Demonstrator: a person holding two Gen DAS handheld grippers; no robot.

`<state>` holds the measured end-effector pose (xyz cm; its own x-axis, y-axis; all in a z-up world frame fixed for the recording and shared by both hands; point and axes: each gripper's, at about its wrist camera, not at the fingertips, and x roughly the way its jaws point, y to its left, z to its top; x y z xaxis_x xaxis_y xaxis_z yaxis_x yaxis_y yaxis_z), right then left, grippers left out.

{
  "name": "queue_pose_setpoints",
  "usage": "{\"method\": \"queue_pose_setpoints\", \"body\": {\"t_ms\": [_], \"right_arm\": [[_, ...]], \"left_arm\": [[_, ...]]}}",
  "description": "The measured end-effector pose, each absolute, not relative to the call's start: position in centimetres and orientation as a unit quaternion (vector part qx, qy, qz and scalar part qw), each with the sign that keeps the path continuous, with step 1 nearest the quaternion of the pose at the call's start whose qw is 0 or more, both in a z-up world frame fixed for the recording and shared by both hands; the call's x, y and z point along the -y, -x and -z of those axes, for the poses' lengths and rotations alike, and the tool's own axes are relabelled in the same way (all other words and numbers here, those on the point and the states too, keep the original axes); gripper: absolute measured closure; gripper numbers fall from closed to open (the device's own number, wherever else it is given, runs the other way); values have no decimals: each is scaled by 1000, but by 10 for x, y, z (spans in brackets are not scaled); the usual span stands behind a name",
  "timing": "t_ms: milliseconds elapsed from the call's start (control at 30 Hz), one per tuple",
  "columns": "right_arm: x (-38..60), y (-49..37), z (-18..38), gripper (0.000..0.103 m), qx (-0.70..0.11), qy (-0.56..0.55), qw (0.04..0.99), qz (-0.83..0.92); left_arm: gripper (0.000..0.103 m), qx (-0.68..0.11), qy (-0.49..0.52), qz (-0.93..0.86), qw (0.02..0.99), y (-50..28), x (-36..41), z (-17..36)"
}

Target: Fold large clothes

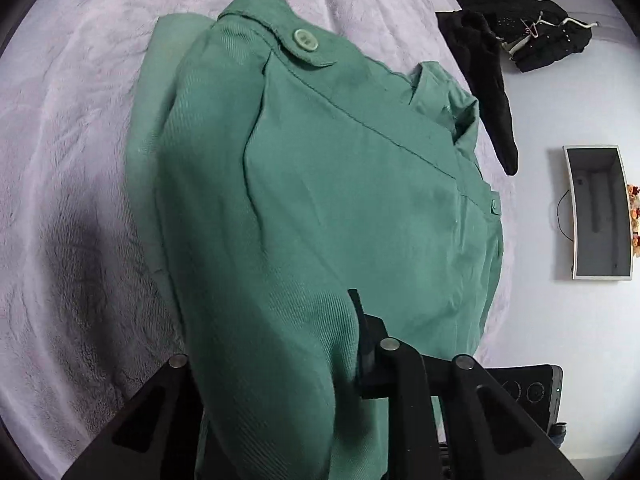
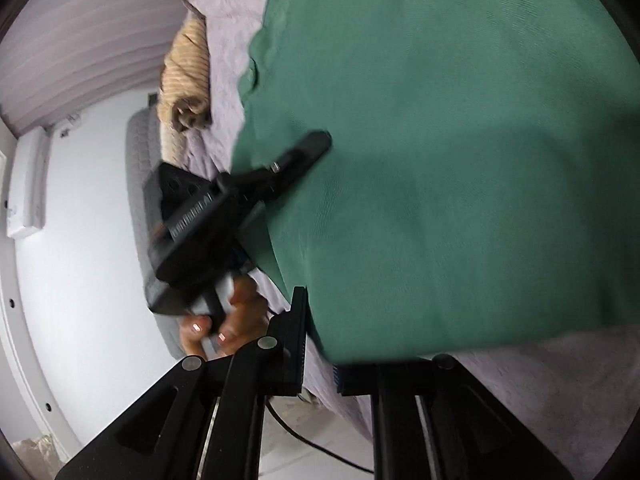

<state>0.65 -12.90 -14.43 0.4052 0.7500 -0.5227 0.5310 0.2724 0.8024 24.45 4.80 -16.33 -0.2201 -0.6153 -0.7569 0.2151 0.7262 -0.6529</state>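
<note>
A large green garment [image 1: 320, 184] with pale green buttons lies on a lilac fleece bedspread [image 1: 80, 160]. My left gripper [image 1: 320, 340] holds a fold of the green cloth between its fingers; the left finger is hidden under the cloth. In the right wrist view the green garment [image 2: 460, 160] fills the upper right. My right gripper [image 2: 340, 344] is at its near edge, which drapes over the gap between the fingers; whether they pinch it does not show. The left gripper [image 2: 316, 144] shows there too, held by a hand, its tip on the cloth.
Black clothes with a hanger [image 1: 532, 36] lie at the bed's far right corner. A wall screen [image 1: 600, 212] hangs beyond. A striped beige cloth [image 2: 188, 72] lies at the bed's edge. A grey padded bed side [image 2: 140, 152] and a white wall unit [image 2: 28, 188] are at left.
</note>
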Motion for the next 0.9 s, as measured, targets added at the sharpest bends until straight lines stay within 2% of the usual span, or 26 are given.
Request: {"method": "queue_pose_setpoints", "body": {"t_ms": [100, 267, 333, 400, 500, 700, 800, 900], "right_arm": [[142, 5, 118, 89, -562, -542, 616, -106], [200, 9, 65, 92, -522, -422, 741, -6], [217, 0, 75, 93, -528, -397, 750, 29], [223, -11, 109, 97, -572, -373, 729, 39], [226, -5, 145, 97, -582, -410, 703, 16], [246, 23, 132, 97, -545, -468, 695, -27], [282, 58, 112, 97, -500, -490, 714, 3], [330, 105, 97, 97, -452, -513, 728, 52]], "left_arm": [[81, -682, 125, 350, 630, -239, -44, 145], [86, -658, 108, 358, 654, -234, -26, 115], [86, -648, 111, 363, 660, -231, -25, 102], [87, -638, 110, 371, 666, -228, -15, 85], [87, -614, 76, 397, 678, -214, 24, 50], [87, -558, -55, 440, 702, -171, 130, -5], [87, -531, -129, 460, 700, -143, 193, -11], [87, -534, -162, 475, 681, -121, 252, 7]]}}
